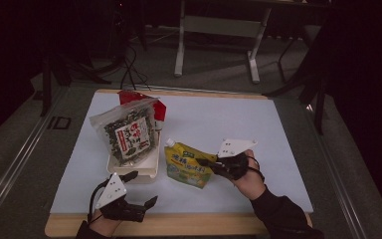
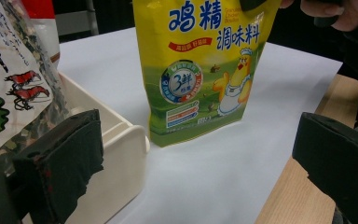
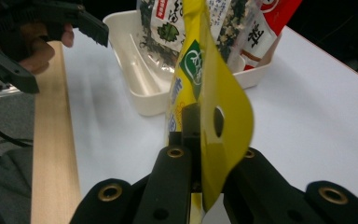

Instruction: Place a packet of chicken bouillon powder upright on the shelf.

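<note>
White tray (image 1: 151, 172) near desk (image 1: 258, 129) front-left, seaweed bag (image 1: 128, 133) leaning inside, red pack (image 1: 155, 105) behind. Yellow pouch (image 1: 186, 165) just right of tray, pinched by right claw (image 1: 204, 163). Left claw (image 1: 142, 189) open, just before tray.

- Open counter (image 1: 258, 124) stretches from 12 to 3 o'clock.
- The cream tray (image 1: 149, 172) with its snack bags (image 1: 129, 132) blocks 10 o'clock.
- The yellow pouch (image 1: 186, 167) stands at centre, just beside the tray.

The yellow seasoning pouch (image 1: 186, 166) stands upright on the white table sheet, just beside the tray.
</note>
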Demonstrator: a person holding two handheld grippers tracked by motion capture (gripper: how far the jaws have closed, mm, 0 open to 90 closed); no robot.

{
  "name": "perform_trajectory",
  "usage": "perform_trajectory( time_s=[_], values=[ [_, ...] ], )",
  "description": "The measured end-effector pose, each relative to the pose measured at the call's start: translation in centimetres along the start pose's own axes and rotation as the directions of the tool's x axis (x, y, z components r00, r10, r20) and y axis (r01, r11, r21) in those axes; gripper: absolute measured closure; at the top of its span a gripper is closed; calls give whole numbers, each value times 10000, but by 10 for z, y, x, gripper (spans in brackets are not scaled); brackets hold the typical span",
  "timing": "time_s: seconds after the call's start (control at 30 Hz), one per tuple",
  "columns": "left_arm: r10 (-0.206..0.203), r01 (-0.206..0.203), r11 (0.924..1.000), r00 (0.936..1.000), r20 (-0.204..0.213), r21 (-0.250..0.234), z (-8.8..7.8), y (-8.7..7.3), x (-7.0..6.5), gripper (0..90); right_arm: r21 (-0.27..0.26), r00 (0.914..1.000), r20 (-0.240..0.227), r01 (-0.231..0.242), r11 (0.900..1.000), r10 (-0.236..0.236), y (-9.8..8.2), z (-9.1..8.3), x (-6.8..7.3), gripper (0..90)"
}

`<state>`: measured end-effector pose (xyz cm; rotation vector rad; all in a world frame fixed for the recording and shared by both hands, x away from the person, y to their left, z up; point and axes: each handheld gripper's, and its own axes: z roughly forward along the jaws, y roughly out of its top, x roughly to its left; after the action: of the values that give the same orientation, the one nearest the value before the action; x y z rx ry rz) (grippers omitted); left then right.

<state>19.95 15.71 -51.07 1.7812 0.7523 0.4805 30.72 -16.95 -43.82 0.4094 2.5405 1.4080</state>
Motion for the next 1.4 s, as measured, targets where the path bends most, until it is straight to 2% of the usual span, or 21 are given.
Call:
perform_trajectory(
  time_s=[0.17,0.5,0.7,0.77,0.8,0.93,1.0,1.13,1.23,1.4],
  values=[
    [17,-17,10000,10000,-3,-12,0,0,1,31,-24,10000,-30,29,10000,-29,7,-3,-1,900],
    [127,-129,9997,9999,-95,-199,-2,1,-1,31,-678,9979,402,541,9962,-514,40,-22,-14,900],
    [180,-176,9988,9998,85,-454,-4,2,-2,31,-1076,9979,396,560,9926,-520,58,-24,-22,900],
    [283,-278,9989,9995,117,-376,-3,2,-3,31,-1150,9979,396,561,9918,-519,61,-24,-23,900],
    [277,-271,9990,9995,167,-362,-2,1,-3,31,-1307,9979,353,584,9897,-542,68,-22,-25,900],
    [364,-351,9989,9984,438,-304,-1,1,-4,31,-1450,9977,274,650,9873,-617,77,-17,-25,900],
    [443,-412,9985,9950,893,-363,0,0,-7,31,-1565,9974,129,723,9850,-712,86,-9,-25,900],
    [751,-709,9968,9893,1249,-378,1,0,-11,31,-1718,9968,-232,718,9825,-769,95,1,-23,900],
    [770,-731,9968,9866,1438,-324,2,0,-12,31,-1730,9954,-440,758,9820,-846,100,11,-21,900],
    [807,-776,9966,9855,1493,-267,3,-2,-13,31,-1746,9916,-845,824,9812,-983,108,29,-15,900]
  ],
)
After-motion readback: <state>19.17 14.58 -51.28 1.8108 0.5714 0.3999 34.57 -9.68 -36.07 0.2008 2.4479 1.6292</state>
